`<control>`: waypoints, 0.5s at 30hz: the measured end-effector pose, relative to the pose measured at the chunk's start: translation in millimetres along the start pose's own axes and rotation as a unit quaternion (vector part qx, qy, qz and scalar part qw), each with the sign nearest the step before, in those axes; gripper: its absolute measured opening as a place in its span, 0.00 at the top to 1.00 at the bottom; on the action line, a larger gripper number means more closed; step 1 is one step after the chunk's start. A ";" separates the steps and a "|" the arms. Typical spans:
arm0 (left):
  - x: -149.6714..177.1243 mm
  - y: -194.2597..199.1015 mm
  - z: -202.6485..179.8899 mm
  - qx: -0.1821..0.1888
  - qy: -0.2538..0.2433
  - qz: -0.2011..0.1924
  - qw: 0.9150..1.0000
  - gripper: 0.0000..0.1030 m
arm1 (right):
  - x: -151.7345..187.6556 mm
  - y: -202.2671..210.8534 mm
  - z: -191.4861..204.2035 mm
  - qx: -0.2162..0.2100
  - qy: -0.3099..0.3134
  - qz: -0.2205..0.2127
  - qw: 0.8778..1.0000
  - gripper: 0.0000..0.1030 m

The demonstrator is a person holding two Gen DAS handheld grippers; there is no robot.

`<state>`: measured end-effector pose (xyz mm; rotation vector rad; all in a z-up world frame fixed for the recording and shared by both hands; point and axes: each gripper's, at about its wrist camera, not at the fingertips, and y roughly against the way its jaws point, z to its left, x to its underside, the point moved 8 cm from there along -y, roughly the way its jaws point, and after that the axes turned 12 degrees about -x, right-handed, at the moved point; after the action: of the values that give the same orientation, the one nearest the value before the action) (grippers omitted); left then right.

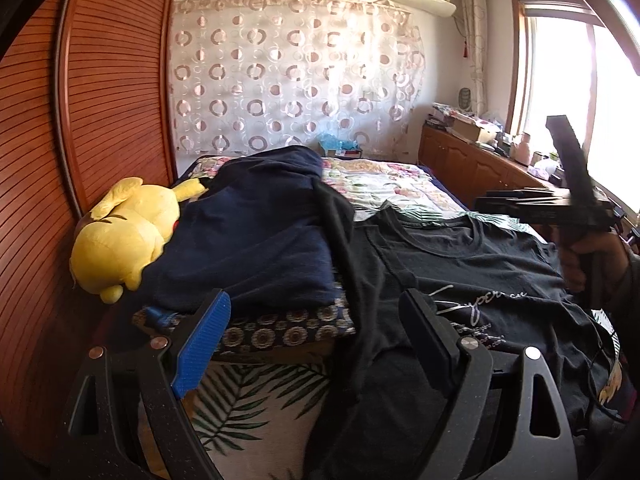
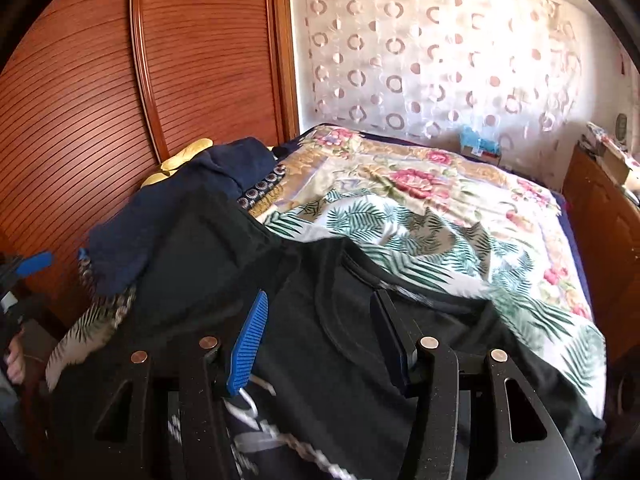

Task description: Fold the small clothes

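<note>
From the left wrist, the left gripper (image 1: pixel 316 340) hangs with its jaws spread wide and nothing between them, over the near edge of the bed (image 1: pixel 384 188). A black T-shirt (image 1: pixel 460 276) with white script lies flat, chest up, on the leaf-print sheet (image 1: pixel 240 400), its left side draped against a folded navy garment (image 1: pixel 256 224). A yellow plush toy (image 1: pixel 124 236) lies beside the navy pile, against the wooden wardrobe (image 1: pixel 92 100). At the right edge a hand (image 1: pixel 592 260) grips the other tool. From the right wrist, the right gripper (image 2: pixel 320 340) hovers just over the shirt's neckline (image 2: pixel 400 280), jaws parted and released, no cloth pinched. The floral quilt (image 2: pixel 420 176) stretches beyond.
</note>
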<state>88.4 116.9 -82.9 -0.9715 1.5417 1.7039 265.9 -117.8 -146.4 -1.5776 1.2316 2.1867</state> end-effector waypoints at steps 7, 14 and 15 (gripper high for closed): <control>3.3 -7.3 -37.3 0.027 -0.020 0.011 0.999 0.16 | 46.9 69.3 -26.2 0.021 -0.021 -0.025 0.999 0.46; 5.8 -16.5 -68.6 0.047 -0.041 0.020 0.998 0.16 | 80.9 119.7 -35.4 0.066 -0.034 -0.037 0.997 0.46; 6.7 -17.5 -72.2 0.050 -0.043 0.021 0.998 0.16 | 83.9 123.5 -37.3 0.072 -0.036 -0.037 0.996 0.46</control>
<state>107.2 46.9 -100.7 -0.8090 1.5846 1.6597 186.5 -249.1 -158.0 -1.4530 1.2566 2.0413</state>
